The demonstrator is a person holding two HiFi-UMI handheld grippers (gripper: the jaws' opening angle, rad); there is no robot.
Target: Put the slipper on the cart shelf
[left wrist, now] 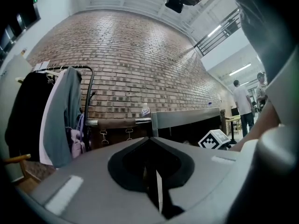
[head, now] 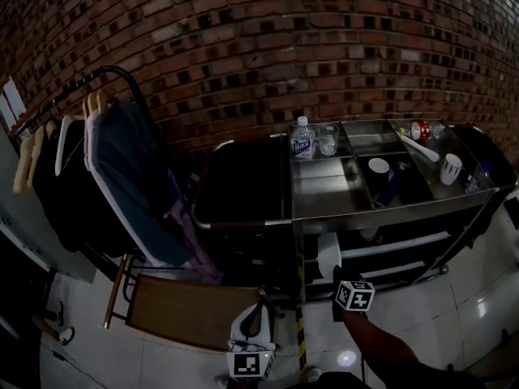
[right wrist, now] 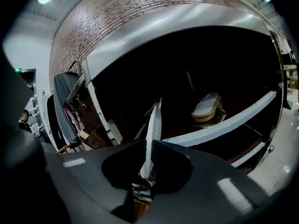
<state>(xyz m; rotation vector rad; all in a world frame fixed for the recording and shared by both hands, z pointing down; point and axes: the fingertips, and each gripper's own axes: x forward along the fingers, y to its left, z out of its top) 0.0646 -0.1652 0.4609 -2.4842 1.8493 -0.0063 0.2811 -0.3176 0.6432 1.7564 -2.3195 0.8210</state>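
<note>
Right gripper (right wrist: 145,171) clamped on a thin white slipper (right wrist: 153,125), seen edge-on, sticking up and forward out of the closed jaws. Held just in front of the cart (head: 381,205), at its open side below the steel top, not yet on the shelf (right wrist: 224,125). On that shelf, deeper inside the cart, a pale flat shape (right wrist: 207,108) with a tan edge, perhaps a second slipper; too dim to be sure. Left gripper (left wrist: 156,190) held back from the cart, farther out than the right one, jaws pressed together with nothing between them. On top of the cart, a water bottle (head: 302,138) and a clear glass (head: 328,139) side by side in the left rear compartment, a dark-centred cup (head: 378,167) and a white cup (head: 451,168) in compartments farther right. Left of the cart, a clothes rack (head: 105,160) hung with garments; behind the cart, a brick wall (head: 259,39).
</note>
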